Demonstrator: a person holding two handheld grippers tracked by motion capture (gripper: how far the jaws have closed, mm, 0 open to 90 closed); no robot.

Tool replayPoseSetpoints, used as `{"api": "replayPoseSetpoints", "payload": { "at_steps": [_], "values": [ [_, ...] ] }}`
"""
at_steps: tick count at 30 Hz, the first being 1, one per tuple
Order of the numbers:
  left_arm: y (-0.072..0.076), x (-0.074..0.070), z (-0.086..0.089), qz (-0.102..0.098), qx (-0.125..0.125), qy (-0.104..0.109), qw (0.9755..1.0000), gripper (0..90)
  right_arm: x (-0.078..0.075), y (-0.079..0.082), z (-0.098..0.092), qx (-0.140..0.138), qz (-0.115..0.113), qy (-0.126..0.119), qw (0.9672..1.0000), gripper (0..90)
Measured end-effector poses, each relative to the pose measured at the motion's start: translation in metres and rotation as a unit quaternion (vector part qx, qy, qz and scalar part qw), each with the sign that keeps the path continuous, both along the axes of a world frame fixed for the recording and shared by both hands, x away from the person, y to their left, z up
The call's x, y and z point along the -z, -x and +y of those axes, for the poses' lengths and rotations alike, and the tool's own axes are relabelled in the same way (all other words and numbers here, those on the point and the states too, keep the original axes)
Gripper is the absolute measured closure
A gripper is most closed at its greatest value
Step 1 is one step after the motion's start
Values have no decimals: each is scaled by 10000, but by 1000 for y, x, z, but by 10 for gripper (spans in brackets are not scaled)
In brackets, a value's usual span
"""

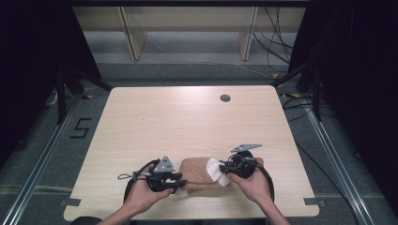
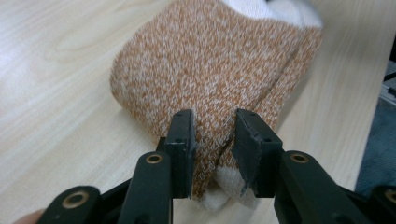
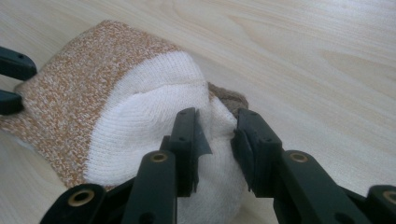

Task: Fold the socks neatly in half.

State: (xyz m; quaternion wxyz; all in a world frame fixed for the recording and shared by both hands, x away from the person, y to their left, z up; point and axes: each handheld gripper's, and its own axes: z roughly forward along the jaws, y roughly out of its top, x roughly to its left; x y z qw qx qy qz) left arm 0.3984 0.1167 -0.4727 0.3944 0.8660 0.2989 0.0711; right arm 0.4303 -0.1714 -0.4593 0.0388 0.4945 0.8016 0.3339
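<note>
left gripper (image 2: 212, 140): clamped on sock (image 2: 210, 70) brown end | right gripper (image 3: 215, 140): clamped on its white end | progress: both ends gripped, next step unclear

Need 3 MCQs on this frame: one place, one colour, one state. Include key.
1. Where is the sock on the table?
A far edge
B near edge, between the tongs
C left corner

2. Colour of the part the right tongs pinch?
A white
B black
C blue

3. State of the left tongs?
A wide open, clear of the sock
B lying on the table
C closed on the orange knit

Key: B, high view shows the sock by the hands; A, white fabric between the jaws; C, cloth bunched between the jaws.
</note>
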Motion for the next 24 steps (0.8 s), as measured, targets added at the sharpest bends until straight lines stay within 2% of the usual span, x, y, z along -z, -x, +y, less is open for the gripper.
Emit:
{"api": "replayPoseSetpoints", "payload": {
  "at_steps": [1,4,5,6,8,13,15,16,17,18,19,20,21,22,23,24],
  "values": [
    [-1,0,0,-35,24,-61,10000,670,1,-2,-1,-145,-69,16,9999,691],
    [-4,1,-1,-52,23,-193,9998,681,3,-3,-4,-105,-153,96,9998,690],
    [-5,2,-2,-76,-18,-173,9998,683,3,-3,-4,-88,-151,76,9998,689],
    [-7,2,-1,-59,-3,-209,9998,683,4,-2,-3,-33,-240,7,9997,689],
    [-9,3,-1,-64,-33,-225,9997,683,4,-3,-4,-67,-172,51,9998,688],
    [-10,1,0,-67,-74,-190,9998,675,3,-2,-2,-38,-234,81,9997,683],
    [-10,-1,1,-62,-72,-104,9999,657,2,-1,-1,-47,-315,54,9995,667],
    [-10,-3,2,-76,-58,-98,9999,639,0,1,0,28,-191,39,9998,643],
    [-11,-4,3,-104,-90,-15,9999,612,-1,-1,-2,-57,-335,132,9993,609],
    [-11,-6,4,-130,-117,37,9998,574,-2,-1,-2,-30,-338,122,9993,591],
    [-11,-8,5,-180,-155,182,9996,542,-3,-1,-3,-121,-379,24,9992,574],
    [-11,-11,6,-219,-153,255,9993,510,-4,-1,-4,-84,-556,64,9984,560],
    [-10,-13,7,-272,-217,383,9987,478,-6,0,-4,-79,-625,53,9980,546],
    [-10,-15,7,-321,-237,445,9982,452,-7,0,-6,-130,-737,41,9972,533],
    [-10,-17,8,-386,-223,482,9978,430,-10,2,-5,-17,-766,22,9971,517],
    [-10,-19,8,-429,-196,515,9976,415,-11,0,-6,-73,-790,-29,9968,505]
  ]
}}
